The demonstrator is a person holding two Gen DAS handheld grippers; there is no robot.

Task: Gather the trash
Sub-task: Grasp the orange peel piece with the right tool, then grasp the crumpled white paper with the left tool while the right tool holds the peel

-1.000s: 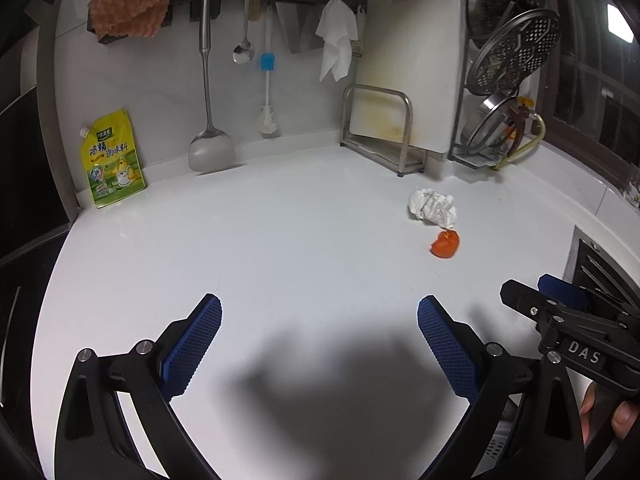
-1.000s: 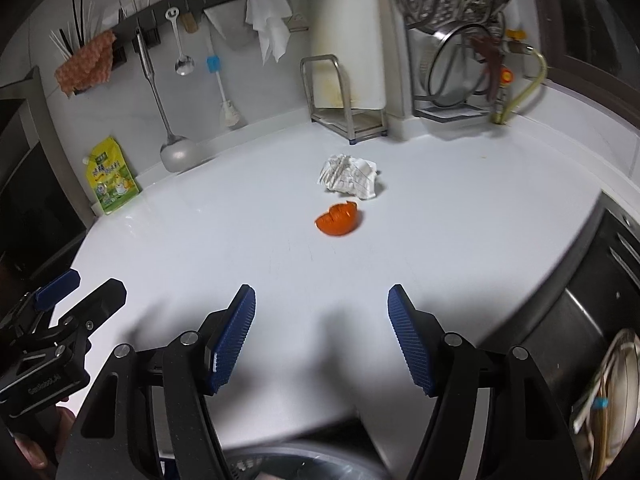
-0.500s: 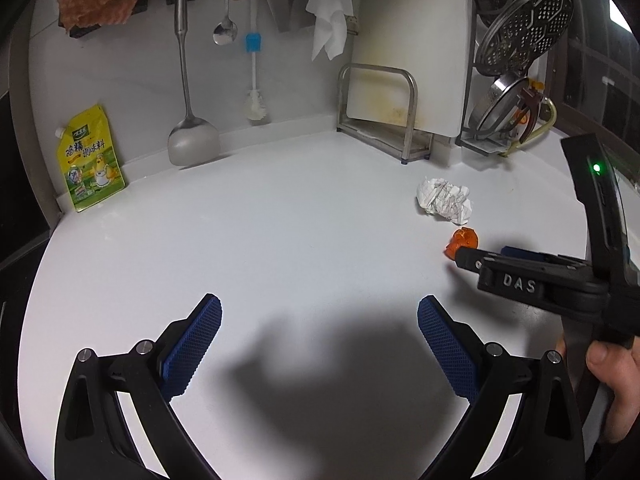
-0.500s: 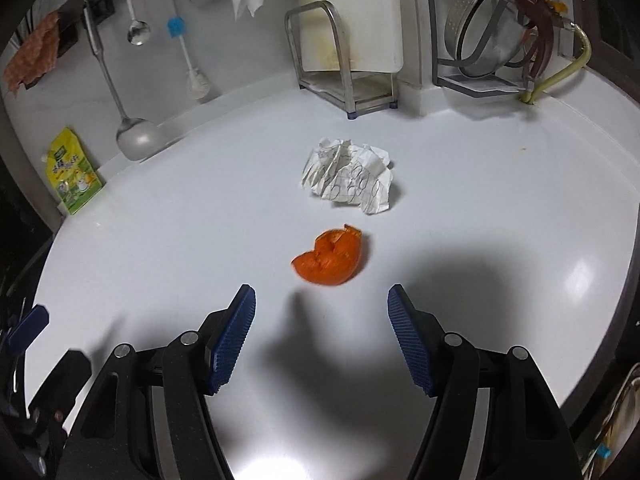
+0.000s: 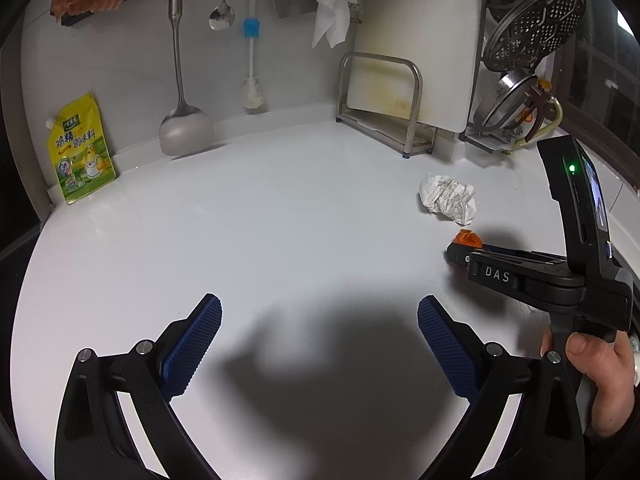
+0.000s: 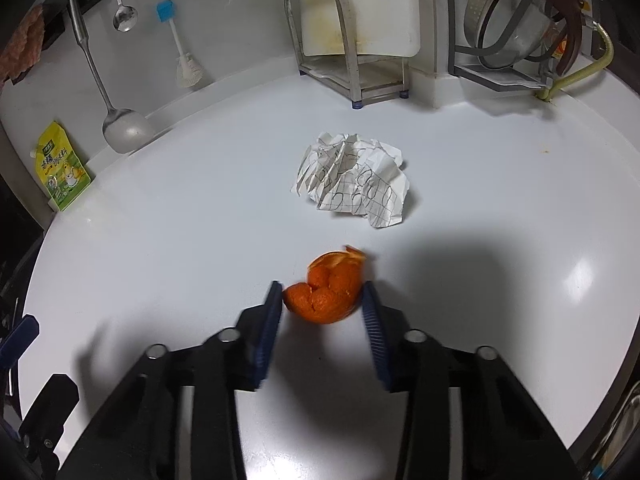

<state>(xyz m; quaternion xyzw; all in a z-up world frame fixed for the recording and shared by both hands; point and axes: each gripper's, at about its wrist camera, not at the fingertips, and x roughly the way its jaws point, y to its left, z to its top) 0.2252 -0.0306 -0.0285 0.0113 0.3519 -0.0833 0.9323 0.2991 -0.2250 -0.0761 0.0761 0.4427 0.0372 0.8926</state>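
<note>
1. My left tongs [image 5: 319, 344], black arms with blue ribbed pads: held wide apart above the bare near part of the white kitchen bench [image 5: 260, 232]; nothing lies between the pads.

2. Yellow-green stand-up pouch with printed label [image 5: 81, 152]: far left corner of the bench, leaning on the white wall.

3. Steel ladle with long handle [image 5: 182, 120]: hangs from the wall rail, bowl down at the bench's back edge. A small steel spoon [image 5: 221, 18] and a white brush with blue collar [image 5: 252, 92] hang to its right.

4. Steel rack holding a white cutting board [image 6: 352, 36]: back edge of the bench, right of the brush.

5. Crumpled ball of white gridded paper [image 6: 354, 182]: trash, mid-bench, in front of the rack and apart from the peel.

6. Orange piece of citrus peel [image 6: 326, 290]: trash, lying on the bench on the near side of the paper ball, between the pads of my right tongs [image 6: 322, 306].

7. My right tongs: narrowed around the peel. The left pad touches it; the right pad stands just beside it, and I cannot tell whether it presses. The peel rests on the bench. In the left view these tongs reach in from the bench's right edge, with my right hand [image 5: 600, 364] on the grip.

8. Steel colander in a wire dish rack [image 6: 516, 24]: far right corner of the bench.
</note>
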